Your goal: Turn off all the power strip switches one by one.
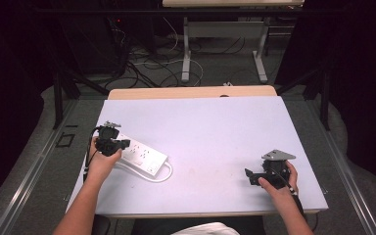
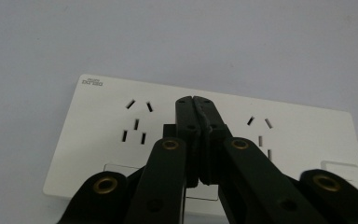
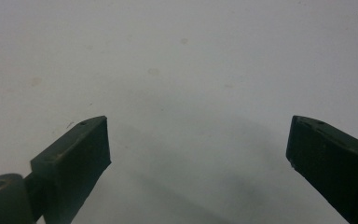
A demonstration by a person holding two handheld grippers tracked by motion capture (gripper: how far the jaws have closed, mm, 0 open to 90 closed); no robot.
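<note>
A white power strip (image 1: 139, 154) lies on the left part of the table, its white cable (image 1: 162, 177) looping at its near right end. My left gripper (image 1: 122, 144) hovers over the strip's left end, its jaws shut with nothing between them. In the left gripper view the closed tips (image 2: 193, 101) sit above the middle of the power strip (image 2: 102, 135), between two socket groups. My right gripper (image 1: 248, 176) rests low at the near right of the table, jaws wide open over bare surface. In the right gripper view the right gripper (image 3: 198, 140) has nothing between its fingers.
The pale table top (image 1: 210, 132) has a wooden far edge (image 1: 191, 92). Beyond it are table legs (image 1: 186, 54) and cables (image 1: 147, 63) on the floor. A dark frame post (image 1: 57, 98) stands at the left.
</note>
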